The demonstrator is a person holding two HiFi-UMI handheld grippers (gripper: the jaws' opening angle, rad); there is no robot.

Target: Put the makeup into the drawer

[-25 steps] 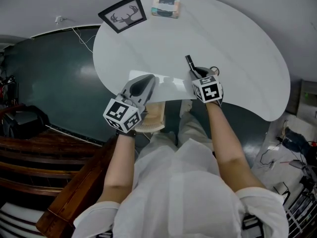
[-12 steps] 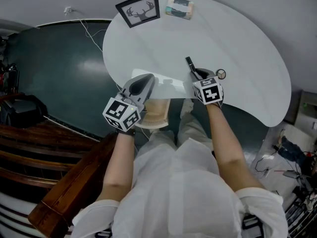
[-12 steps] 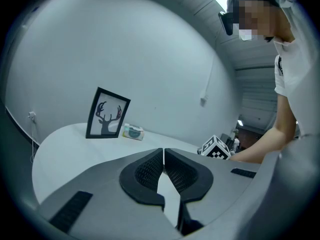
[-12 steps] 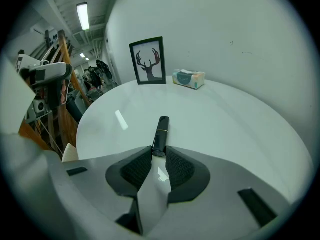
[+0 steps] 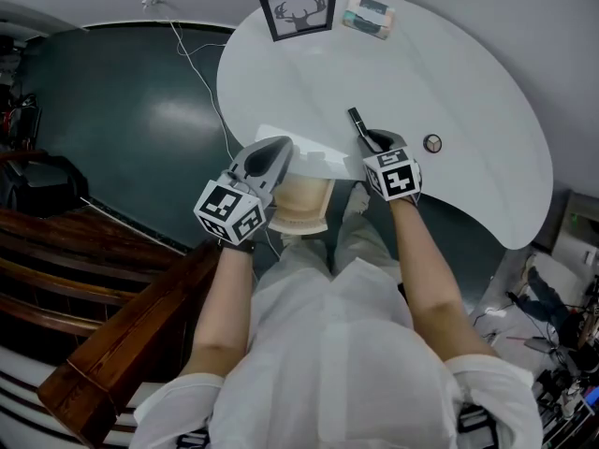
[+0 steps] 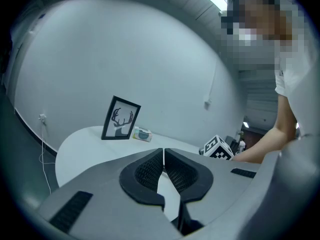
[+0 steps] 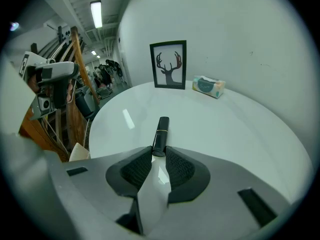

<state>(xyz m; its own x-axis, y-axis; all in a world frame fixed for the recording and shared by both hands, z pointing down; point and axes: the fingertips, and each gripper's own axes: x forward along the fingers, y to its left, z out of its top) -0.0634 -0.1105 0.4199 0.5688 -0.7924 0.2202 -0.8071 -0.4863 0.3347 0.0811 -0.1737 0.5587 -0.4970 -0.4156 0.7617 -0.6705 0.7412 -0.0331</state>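
A black makeup tube [image 5: 357, 120] [image 7: 161, 131] sticks out past the tips of my right gripper [image 5: 368, 140] [image 7: 159, 153], which is shut on its near end above the white table [image 5: 449, 73]. My left gripper [image 5: 279, 150] [image 6: 163, 151] hangs over the table's near edge, its jaws closed tip to tip with nothing visible between them. Just beneath it the drawer [image 5: 301, 209] stands pulled out, showing its light wooden inside behind a white front [image 5: 314, 160]. A small round makeup item [image 5: 432, 143] lies on the table right of the right gripper.
At the table's far side stand a framed deer picture [image 5: 299, 9] [image 7: 169, 64] [image 6: 120, 119] and a tissue pack [image 5: 368, 15] [image 7: 208, 86]. A cable [image 5: 201, 64] runs down the dark wall at left. Dark wooden furniture [image 5: 112, 344] stands near my left side.
The table and its items have shifted up and right in the head view. More of the drawer's wooden inside shows under the left gripper. The right gripper still holds the tube.
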